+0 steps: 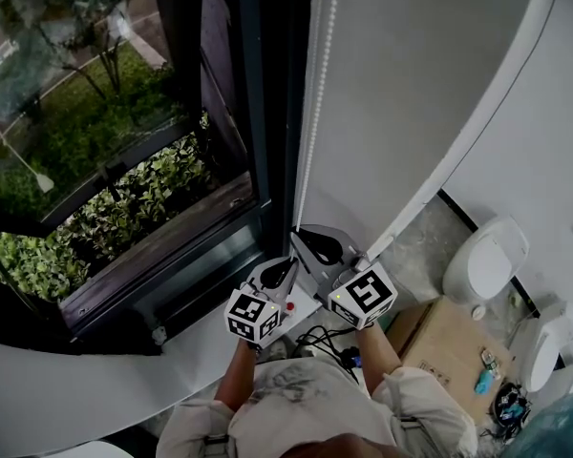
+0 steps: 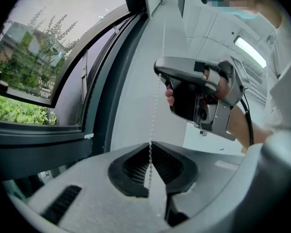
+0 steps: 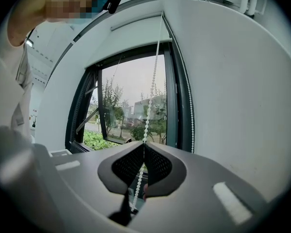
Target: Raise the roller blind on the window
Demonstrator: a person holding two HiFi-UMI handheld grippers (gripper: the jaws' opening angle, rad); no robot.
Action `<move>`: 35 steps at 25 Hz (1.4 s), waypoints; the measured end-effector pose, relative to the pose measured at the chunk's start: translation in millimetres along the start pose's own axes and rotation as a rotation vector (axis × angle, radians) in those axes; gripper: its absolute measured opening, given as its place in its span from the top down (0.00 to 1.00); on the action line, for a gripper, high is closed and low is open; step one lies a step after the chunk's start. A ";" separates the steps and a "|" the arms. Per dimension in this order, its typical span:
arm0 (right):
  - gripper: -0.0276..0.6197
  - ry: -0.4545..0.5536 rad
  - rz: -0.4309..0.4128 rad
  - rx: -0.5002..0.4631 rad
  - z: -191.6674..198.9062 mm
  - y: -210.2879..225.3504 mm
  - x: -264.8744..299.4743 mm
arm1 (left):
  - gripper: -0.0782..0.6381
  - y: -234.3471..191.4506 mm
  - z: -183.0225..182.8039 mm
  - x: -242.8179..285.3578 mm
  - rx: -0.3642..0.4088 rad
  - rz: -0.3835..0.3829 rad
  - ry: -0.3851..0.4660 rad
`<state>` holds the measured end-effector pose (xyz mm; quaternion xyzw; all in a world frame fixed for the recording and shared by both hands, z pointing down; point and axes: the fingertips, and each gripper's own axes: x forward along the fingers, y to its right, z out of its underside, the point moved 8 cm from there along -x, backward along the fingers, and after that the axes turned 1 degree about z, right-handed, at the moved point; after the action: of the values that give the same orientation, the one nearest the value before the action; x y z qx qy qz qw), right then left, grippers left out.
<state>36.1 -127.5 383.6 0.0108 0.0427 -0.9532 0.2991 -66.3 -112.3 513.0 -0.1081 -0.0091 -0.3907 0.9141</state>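
Both left gripper (image 2: 150, 144), right gripper (image 3: 144, 144) clamp bead chain (image 3: 150, 97) by window (image 1: 95, 132), white wall (image 1: 430, 65).

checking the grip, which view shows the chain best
The right gripper view: the chain runs long and clear up from the shut jaws. The left gripper view shows only a short stretch above its jaws; the head view shows it thin.

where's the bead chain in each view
head view: bead chain runs down the middle, just right of the dark window frame.
left gripper view: centre, rising out of the shut jaws.
right gripper view: centre, rising out of the shut jaws, across the glass.
shared landmark: the dark window frame.
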 end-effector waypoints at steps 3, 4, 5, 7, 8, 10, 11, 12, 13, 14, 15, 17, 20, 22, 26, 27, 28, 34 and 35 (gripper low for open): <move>0.94 -0.010 0.001 0.011 6.9 -2.2 -0.7 | 0.86 -0.7 7.4 -0.2 -0.009 -0.001 -0.013; 0.94 -0.011 0.001 0.013 8.7 -2.7 -1.0 | 0.86 -0.8 9.3 -0.2 -0.011 -0.001 -0.016; 0.94 -0.013 0.001 0.014 10.6 -3.3 -1.4 | 0.86 -0.9 11.2 -0.4 -0.012 -0.001 -0.019; 0.94 -0.019 0.002 0.018 15.0 -4.5 -2.0 | 0.86 -1.5 15.5 -1.1 -0.014 -0.003 -0.027; 0.94 -0.022 0.003 0.021 17.8 -5.1 -2.4 | 0.86 -1.8 18.1 -1.6 -0.015 -0.004 -0.031; 0.94 -0.028 0.005 0.031 23.3 -5.9 -3.5 | 0.86 -2.3 23.2 -2.1 -0.020 -0.008 -0.038; 0.94 -0.030 0.006 0.037 25.7 -6.1 -4.1 | 0.86 -2.4 25.6 -2.2 -0.023 -0.009 -0.041; 0.94 -0.032 0.007 0.041 27.5 -6.5 -4.7 | 0.86 -2.5 27.5 -2.4 -0.025 -0.010 -0.043; 0.94 -0.034 0.007 0.043 28.4 -6.9 -5.0 | 0.86 -2.6 28.8 -2.6 -0.027 -0.009 -0.045; 0.94 -0.034 0.007 0.043 28.8 -7.2 -5.2 | 0.86 -2.5 29.4 -2.7 -0.028 -0.008 -0.046; 0.94 -0.034 0.007 0.042 28.8 -7.3 -5.3 | 0.86 -2.3 29.4 -2.8 -0.028 -0.005 -0.047; 0.94 -0.036 0.008 0.035 28.8 -7.3 -5.5 | 0.86 -1.2 29.3 -3.3 -0.025 0.004 -0.055; 0.94 -0.040 0.009 0.029 28.5 -7.3 -6.3 | 0.85 0.4 28.4 -5.7 -0.018 0.011 -0.068; 0.94 -0.042 0.010 0.027 27.6 -7.4 -7.4 | 0.85 1.3 26.6 -8.9 -0.002 0.004 -0.079; 0.94 -0.039 0.010 0.022 26.7 -3.9 -7.7 | 0.82 2.6 13.4 -16.0 0.034 -0.009 -0.074; 0.94 -0.038 0.010 0.021 26.8 -3.1 -7.8 | 0.81 2.9 7.0 -18.7 0.036 -0.009 -0.059; 0.94 -0.037 0.010 0.021 27.3 -2.8 -8.0 | 0.80 3.2 -0.6 -21.8 0.040 -0.010 -0.041; 0.94 -0.037 0.007 0.022 27.6 -2.1 -8.7 | 0.78 10.6 -68.0 -36.6 0.127 -0.008 0.072; 0.94 -0.036 0.007 0.022 27.6 -1.5 -8.5 | 0.78 12.2 -79.3 -38.0 0.146 -0.007 0.085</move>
<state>42.4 -123.9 411.6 -0.0031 0.0270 -0.9527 0.3028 -89.3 -93.3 429.4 -0.0243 0.0009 -0.3963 0.9178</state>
